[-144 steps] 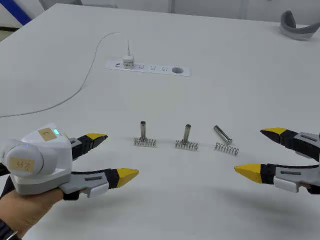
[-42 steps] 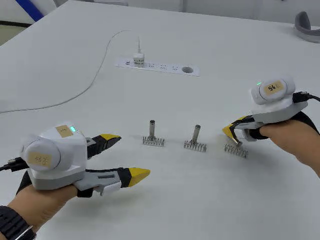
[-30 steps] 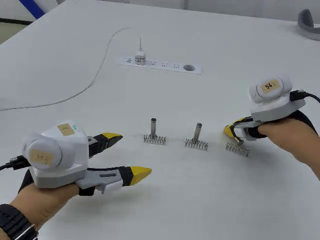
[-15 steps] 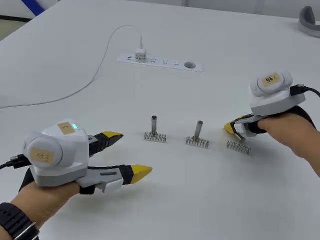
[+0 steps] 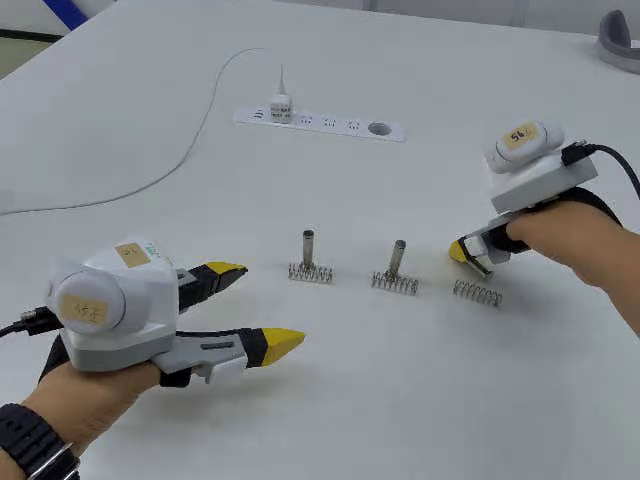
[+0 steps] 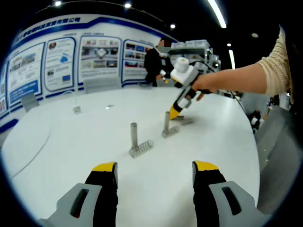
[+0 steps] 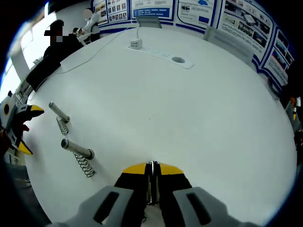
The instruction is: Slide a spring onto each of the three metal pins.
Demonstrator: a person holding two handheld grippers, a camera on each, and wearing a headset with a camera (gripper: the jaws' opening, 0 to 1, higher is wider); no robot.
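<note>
Head view: left hand-held gripper sat at lower left, jaws spread; right hand-held gripper at centre right, near a loose spring. Left gripper view: upright pin at centre. Right gripper view: jaws clamped a pin, bottom centre.

white table | blue-and-white wall posters | ceiling lights lit, dark ceiling

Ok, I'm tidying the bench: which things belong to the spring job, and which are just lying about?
Job: two upright pins, third pin in right gripper, three springs.
Lying about: power strip, charger, white cable, grey band.
</note>
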